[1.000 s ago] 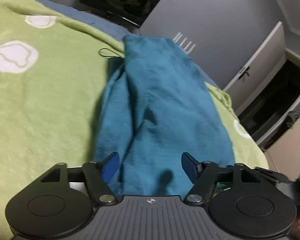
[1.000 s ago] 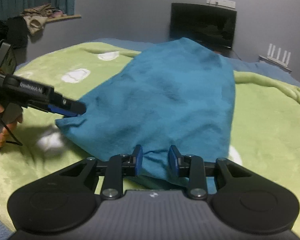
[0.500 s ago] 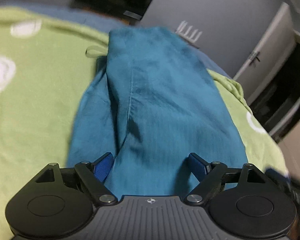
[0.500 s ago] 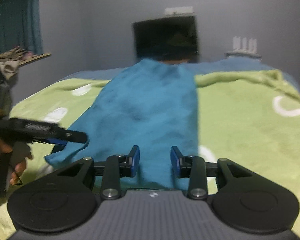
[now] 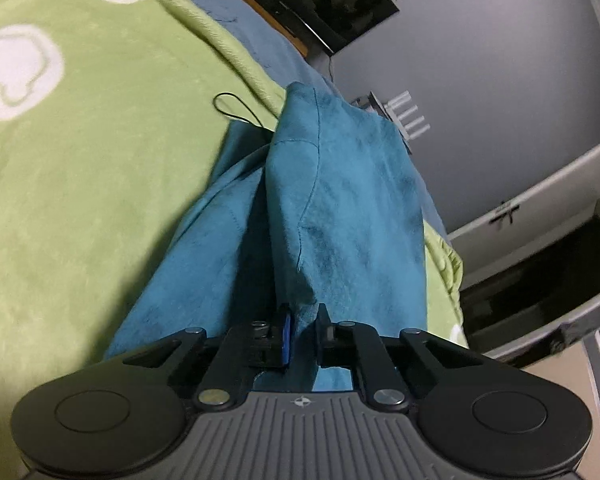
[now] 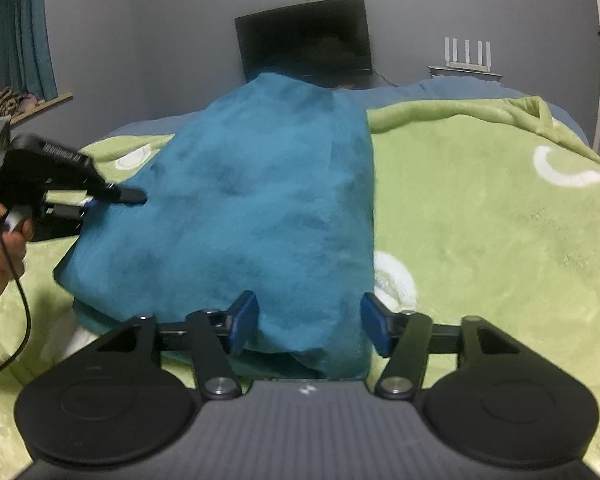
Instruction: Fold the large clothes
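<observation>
Green bed blanket is carrying the teal garment; left tongs, just closing, are clamping its near edge; right tongs, just opening, are standing apart around the hem; lifting 1-sided is risking skewing the fold.

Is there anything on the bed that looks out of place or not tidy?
Yes. A thin black cord loop lies on the green blanket, its end running under the teal garment. The garment lies rumpled, one layer spilling out sideways.

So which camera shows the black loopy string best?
The left wrist view. The string lies in plain sight on the green blanket, beside the blue cloth's far end. The right wrist view doesn't show it at all.
</observation>
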A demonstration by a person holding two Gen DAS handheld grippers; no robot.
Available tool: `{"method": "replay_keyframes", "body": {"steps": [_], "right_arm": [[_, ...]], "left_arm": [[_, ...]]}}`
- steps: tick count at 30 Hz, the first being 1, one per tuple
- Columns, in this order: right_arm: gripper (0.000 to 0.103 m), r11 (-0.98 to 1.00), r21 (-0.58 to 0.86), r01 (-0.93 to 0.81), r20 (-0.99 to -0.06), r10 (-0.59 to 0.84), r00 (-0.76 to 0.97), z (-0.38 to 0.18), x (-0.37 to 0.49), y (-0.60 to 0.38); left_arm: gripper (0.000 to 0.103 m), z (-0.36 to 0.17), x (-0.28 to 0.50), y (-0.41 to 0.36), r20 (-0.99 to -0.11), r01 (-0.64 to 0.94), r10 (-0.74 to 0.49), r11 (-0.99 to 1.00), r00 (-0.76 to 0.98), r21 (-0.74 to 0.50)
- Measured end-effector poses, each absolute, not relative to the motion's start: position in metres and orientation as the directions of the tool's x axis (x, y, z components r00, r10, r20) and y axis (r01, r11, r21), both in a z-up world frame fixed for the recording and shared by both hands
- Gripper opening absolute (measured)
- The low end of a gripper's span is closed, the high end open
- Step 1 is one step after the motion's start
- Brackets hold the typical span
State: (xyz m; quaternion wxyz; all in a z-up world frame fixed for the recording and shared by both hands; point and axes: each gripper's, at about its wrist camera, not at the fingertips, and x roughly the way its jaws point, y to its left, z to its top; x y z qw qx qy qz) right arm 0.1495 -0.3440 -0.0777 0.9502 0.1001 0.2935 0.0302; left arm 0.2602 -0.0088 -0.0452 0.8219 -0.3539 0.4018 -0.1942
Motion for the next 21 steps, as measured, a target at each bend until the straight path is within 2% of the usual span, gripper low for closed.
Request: {"method": "replay_keyframes", "body": {"steps": [4,6,7,8,9,11,12,17,21], "right_arm": [[0.07,0.973,0.228,0.036,-0.545,0.097,0.833,-0.076,0.146,-0.352],[0.074,0.969,0.236,0.07,-0.544,0.073,0.836,-0.074,0.142,-0.357],[0.076,0.965,0.246,0.088,-0.546,0.063,0.835,-0.072,0.139,-0.36],[0.08,0.961,0.258,0.102,-0.549,0.059,0.834,-0.071,0.137,-0.364],[0.082,0.955,0.274,0.113,-0.556,0.061,0.829,-0.069,0.134,-0.368],[0.084,0.945,0.301,0.13,-0.587,0.076,0.806,-0.065,0.13,-0.372],[0.084,0.943,0.305,0.134,-0.603,0.082,0.793,-0.063,0.129,-0.371],[0.088,0.897,0.412,0.161,-0.657,0.17,0.734,-0.056,0.105,-0.37],[0.089,0.935,0.326,0.14,-0.664,0.121,0.738,-0.044,0.083,-0.346]], "left_arm": [[0.011,-0.039,0.244,0.003,-0.532,-0.005,-0.559,0.686,0.636,-0.727],[0.015,-0.028,0.23,0.006,-0.545,0.0,-0.528,0.717,0.651,-0.697],[0.024,-0.021,0.221,0.006,-0.557,-0.003,-0.501,0.742,0.663,-0.67],[0.039,-0.015,0.21,0.005,-0.566,0.013,-0.485,0.767,0.667,-0.642],[0.049,-0.008,0.199,0.002,-0.575,0.036,-0.475,0.791,0.666,-0.611],[0.076,0.003,0.176,-0.005,-0.59,0.077,-0.436,0.842,0.68,-0.533],[0.08,0.006,0.163,-0.01,-0.595,0.1,-0.42,0.863,0.686,-0.495],[0.088,-0.007,0.108,-0.035,-0.635,0.122,-0.352,0.918,0.688,-0.377],[0.09,-0.007,0.078,-0.065,-0.656,0.207,-0.27,0.963,0.704,-0.175]]}}
